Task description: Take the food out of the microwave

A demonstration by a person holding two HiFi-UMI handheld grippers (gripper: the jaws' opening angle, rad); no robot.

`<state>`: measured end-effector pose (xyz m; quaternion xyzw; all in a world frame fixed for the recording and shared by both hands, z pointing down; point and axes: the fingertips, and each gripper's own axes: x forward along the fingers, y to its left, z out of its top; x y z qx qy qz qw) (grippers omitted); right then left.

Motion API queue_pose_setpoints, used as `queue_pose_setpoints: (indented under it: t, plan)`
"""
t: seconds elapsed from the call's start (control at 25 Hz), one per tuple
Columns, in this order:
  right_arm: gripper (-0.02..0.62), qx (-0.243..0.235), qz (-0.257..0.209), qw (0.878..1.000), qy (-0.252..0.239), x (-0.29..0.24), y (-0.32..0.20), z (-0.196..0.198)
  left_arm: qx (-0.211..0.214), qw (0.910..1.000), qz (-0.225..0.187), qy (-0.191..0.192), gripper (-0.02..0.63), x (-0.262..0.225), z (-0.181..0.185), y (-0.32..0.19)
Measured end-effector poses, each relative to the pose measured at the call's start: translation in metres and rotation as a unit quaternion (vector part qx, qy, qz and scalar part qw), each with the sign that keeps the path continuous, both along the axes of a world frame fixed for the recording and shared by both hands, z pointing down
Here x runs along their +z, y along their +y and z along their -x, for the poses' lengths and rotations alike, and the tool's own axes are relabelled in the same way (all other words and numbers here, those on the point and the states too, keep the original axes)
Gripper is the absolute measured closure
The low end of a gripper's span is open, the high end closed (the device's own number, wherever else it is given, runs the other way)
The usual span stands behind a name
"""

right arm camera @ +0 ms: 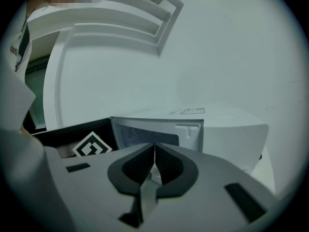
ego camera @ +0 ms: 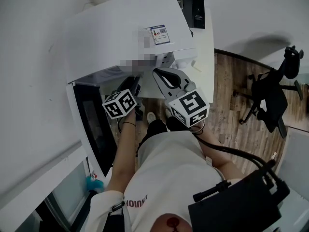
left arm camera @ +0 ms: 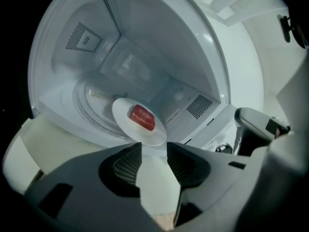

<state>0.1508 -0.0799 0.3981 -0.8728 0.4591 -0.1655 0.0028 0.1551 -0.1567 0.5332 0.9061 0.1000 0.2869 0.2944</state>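
A white microwave [ego camera: 120,33] stands on a white counter with its dark door [ego camera: 94,124] swung open to the left. In the left gripper view a white plate [left arm camera: 140,124] with a red piece of food [left arm camera: 142,117] rests on the glass turntable [left arm camera: 89,105] inside. My left gripper [left arm camera: 154,148] is open just in front of the plate's near rim, with nothing between its fingers. My right gripper [right arm camera: 154,146] is shut and empty, held outside to the right of the oven's opening [ego camera: 164,76], and faces the microwave's front [right arm camera: 217,129].
A black office chair [ego camera: 270,95] stands on the wooden floor at the right. A small black box [ego camera: 194,11] lies on the counter behind the microwave. The person's body and a black pack [ego camera: 241,202] fill the lower part of the head view.
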Motion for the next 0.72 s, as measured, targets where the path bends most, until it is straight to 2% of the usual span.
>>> queue_pose_setpoints:
  t: [0.28,0.4,0.72]
  plan:
    - [0.572,0.000,-0.001,1.000,-0.003,0.001,-0.003,0.000,-0.026,0.9974,0.063,-0.023,0.448,0.009,-0.005,-0.002]
    - [0.572,0.000,0.001,1.000,-0.003,0.002,-0.004,-0.001,-0.044,0.9936,0.100,-0.028,0.448,0.011,-0.008,-0.004]
    - [0.572,0.005,-0.001,1.000,-0.006,0.002,-0.003,-0.004,-0.081,0.9825,0.165,-0.030,0.448,0.014,-0.014,-0.009]
